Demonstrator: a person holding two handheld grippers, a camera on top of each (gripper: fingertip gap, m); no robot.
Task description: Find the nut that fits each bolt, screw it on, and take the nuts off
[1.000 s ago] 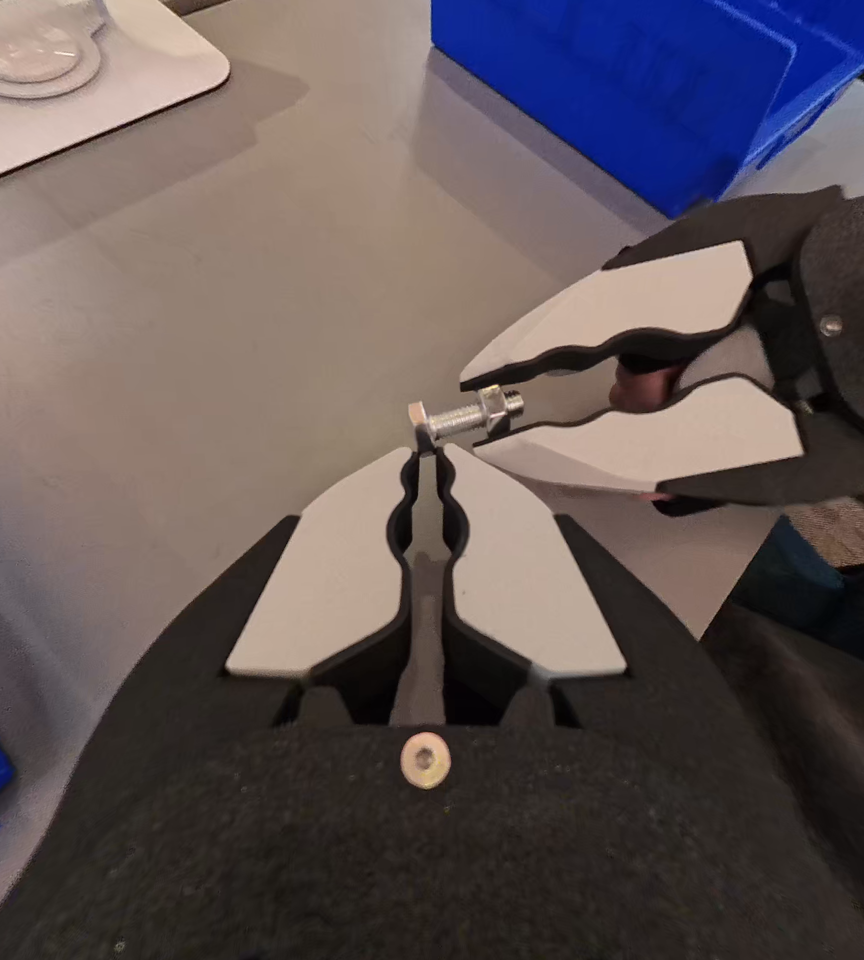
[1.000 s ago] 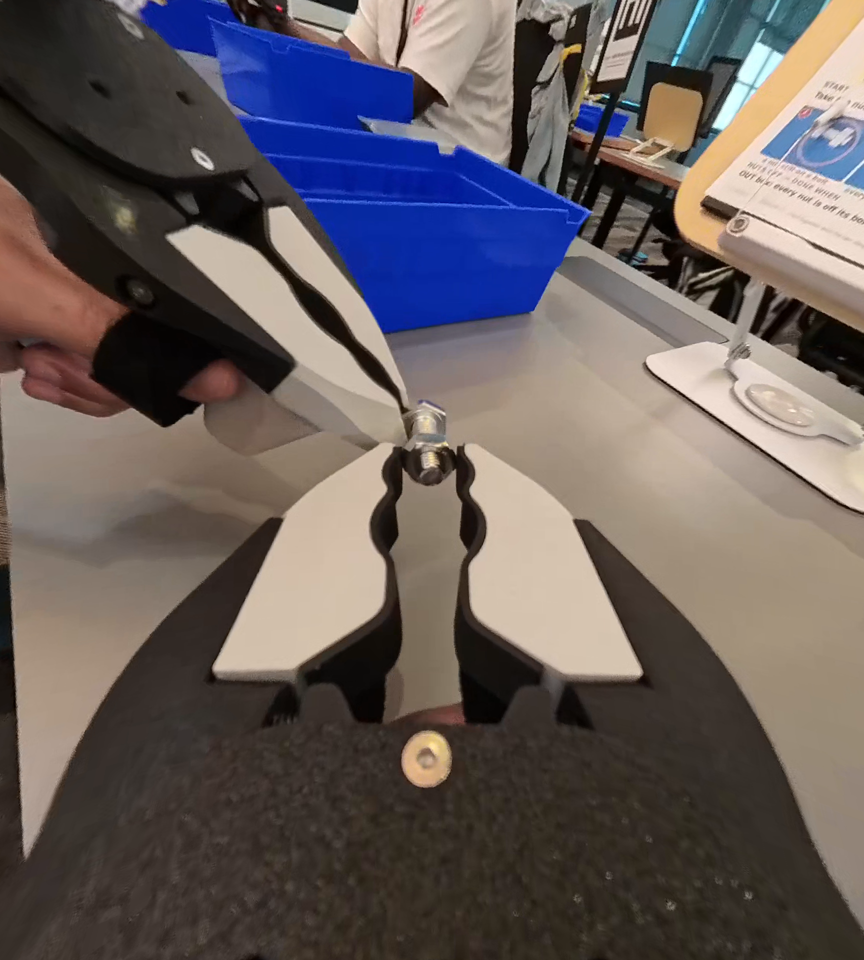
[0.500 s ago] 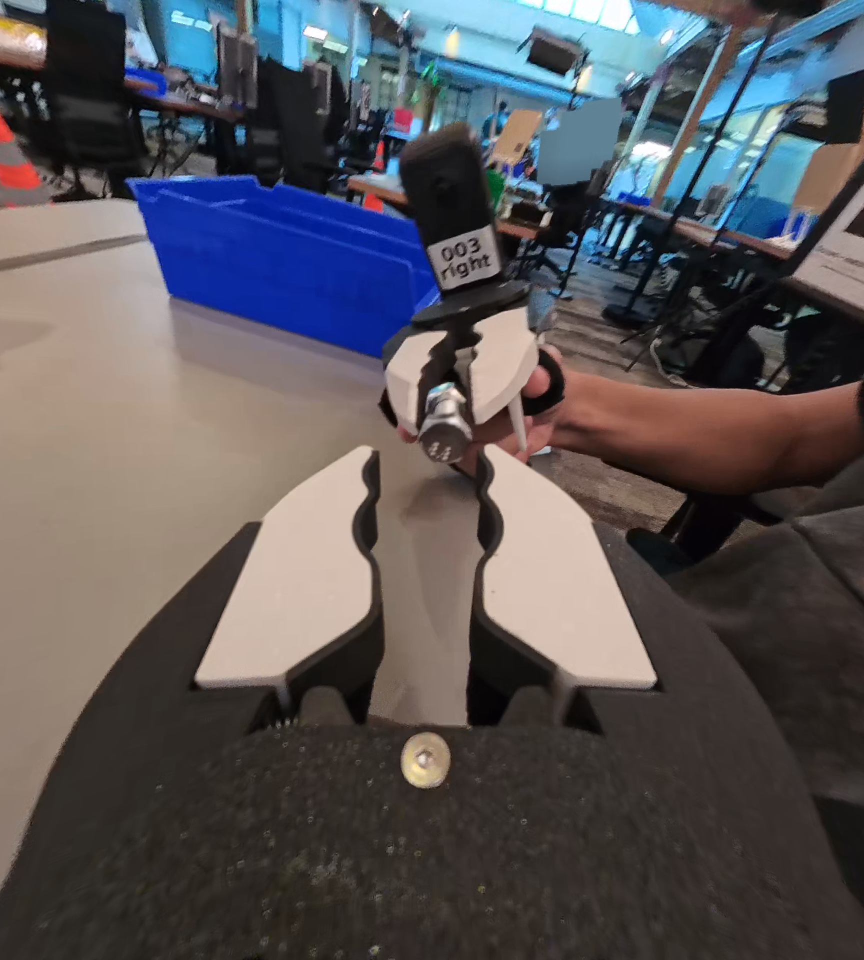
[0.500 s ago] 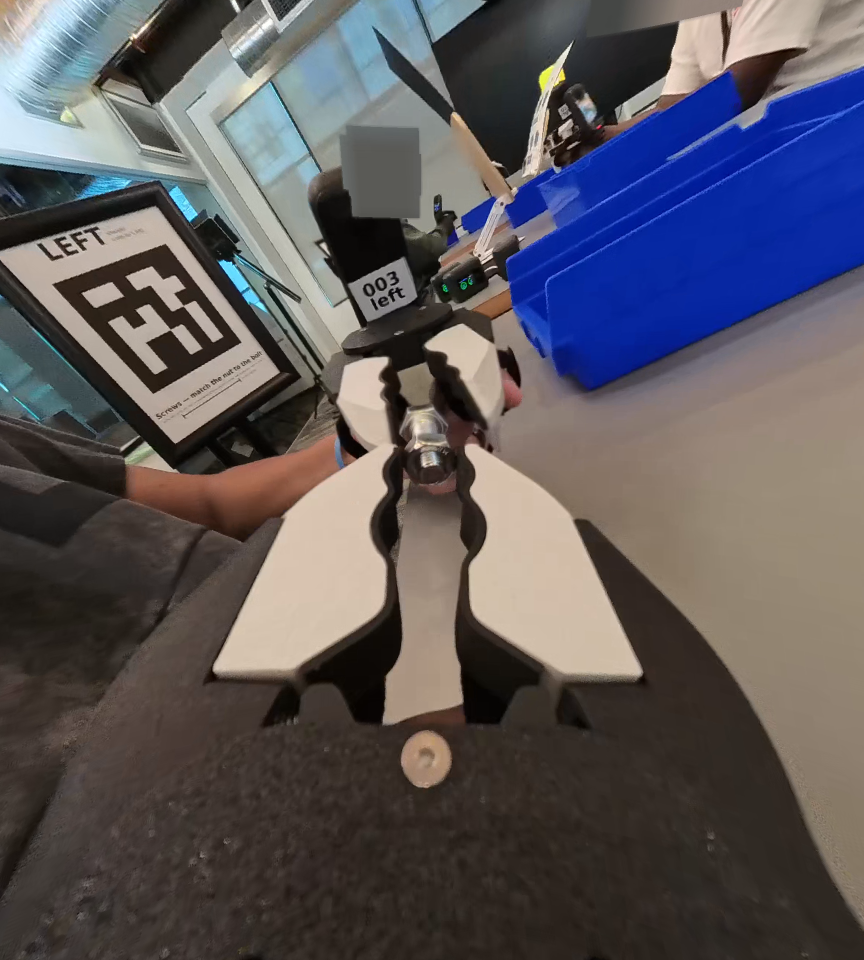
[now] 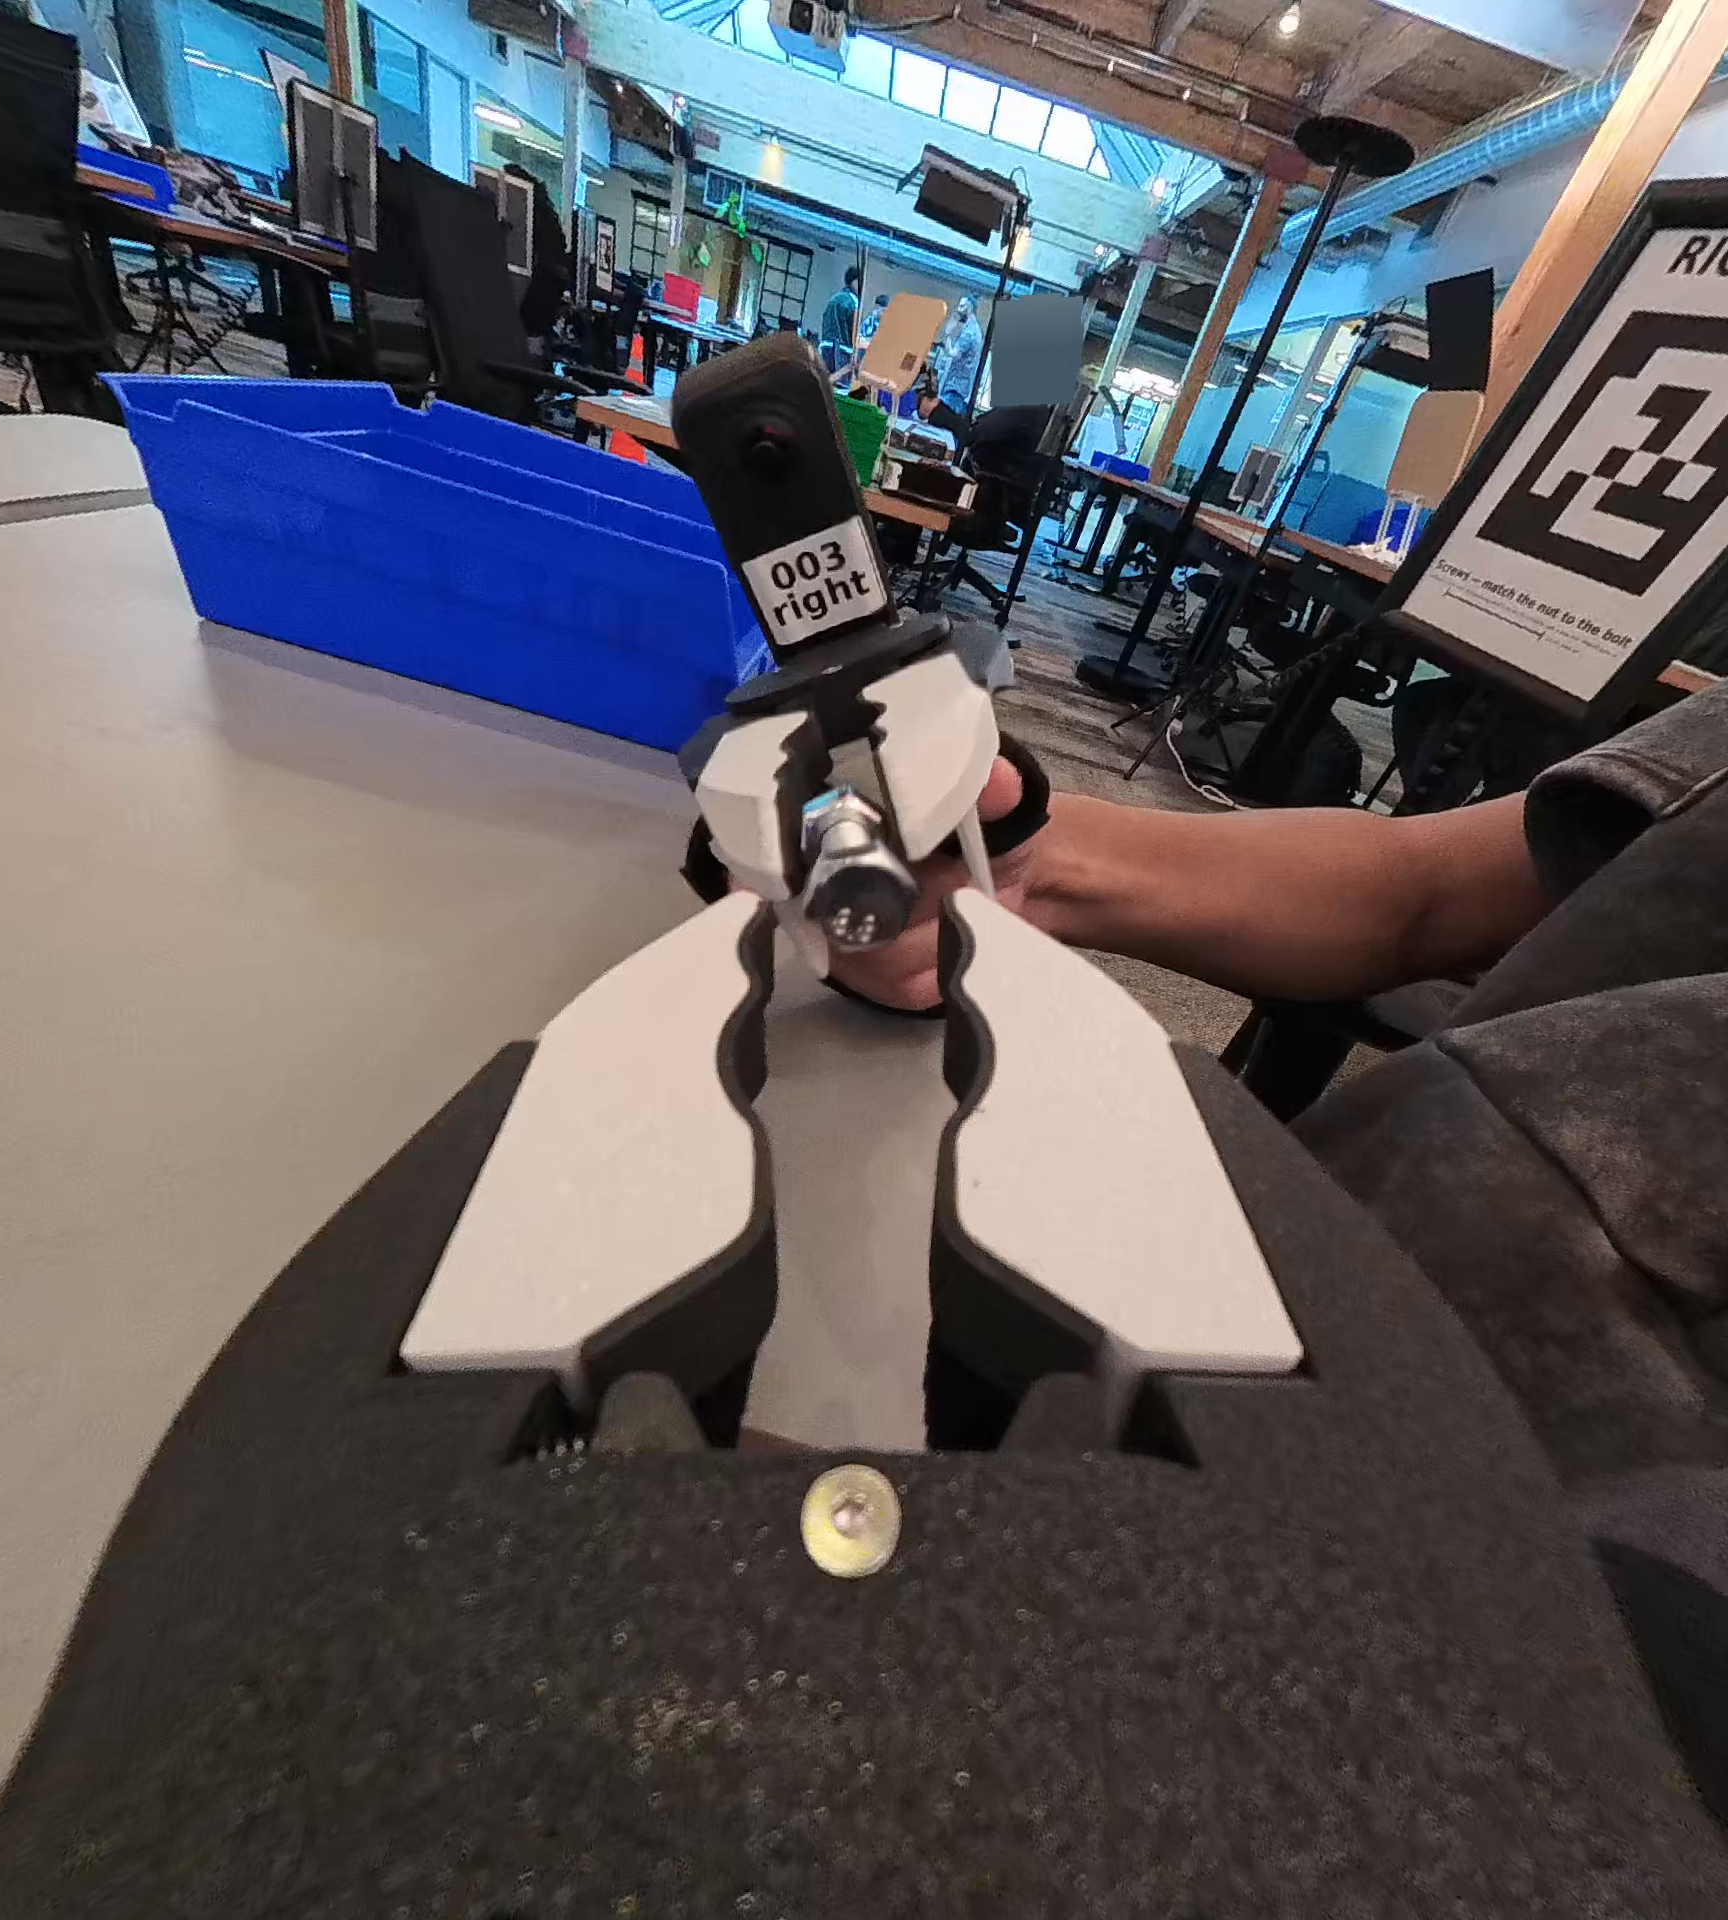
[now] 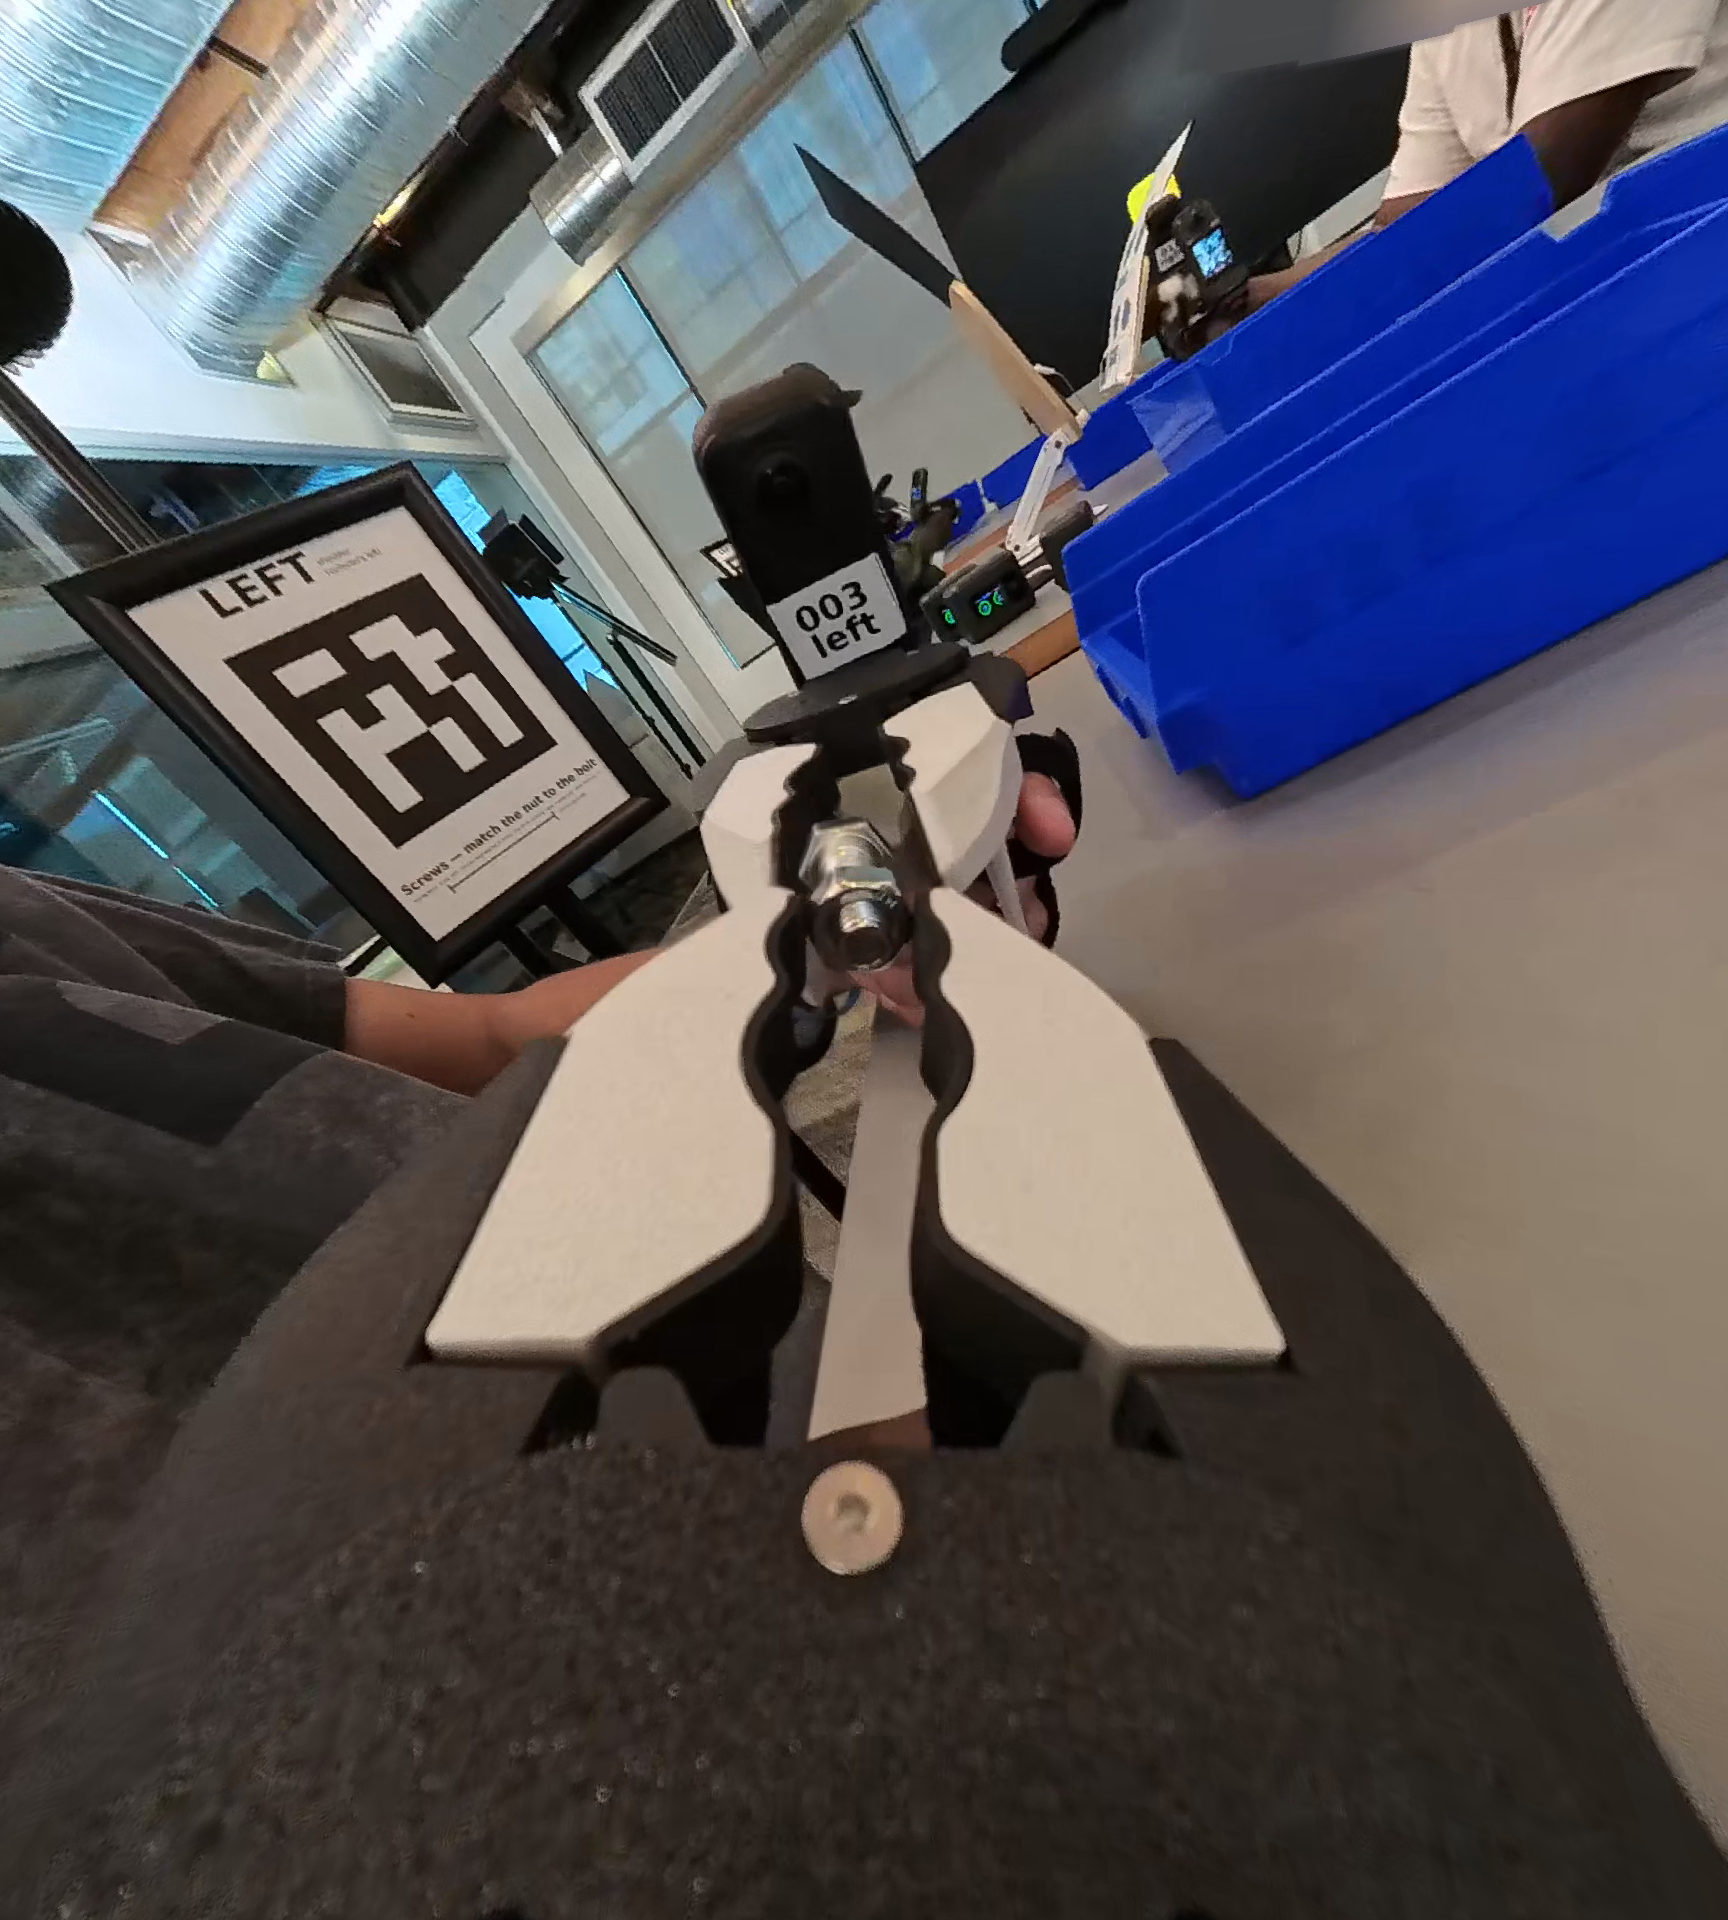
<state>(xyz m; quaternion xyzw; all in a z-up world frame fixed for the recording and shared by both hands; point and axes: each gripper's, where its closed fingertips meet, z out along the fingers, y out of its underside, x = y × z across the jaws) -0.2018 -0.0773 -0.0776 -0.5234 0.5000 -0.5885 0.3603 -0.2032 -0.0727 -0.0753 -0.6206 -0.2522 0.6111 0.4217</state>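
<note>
A silver bolt with a nut on it is held in the air between my two grippers, which face each other end on. In the left wrist view the bolt's hex head (image 5: 858,906) points at the camera. My left gripper (image 5: 855,920) is open, its fingertips standing on either side of the head with a small gap on each side. My right gripper (image 6: 855,925) is shut on the nut (image 6: 852,896), with the bolt's threaded end (image 6: 868,932) poking toward its camera. The right gripper (image 5: 839,800) shows opposite in the left wrist view, and the left gripper (image 6: 844,821) in the right wrist view.
The grey table (image 5: 216,935) lies below, with its edge near the person's lap. Blue bins (image 5: 424,540) (image 6: 1462,520) stand at the back. Framed marker signs (image 5: 1649,457) (image 6: 361,707) stand on either side. A person in a white shirt (image 6: 1525,83) is behind the bins. Both grippers' tips are close together, under 4 cm apart.
My left gripper let go of the bolt head and opened. Both grippers swung from looking down at the table to facing each other along the bolt. The right stays shut on the nut.
</note>
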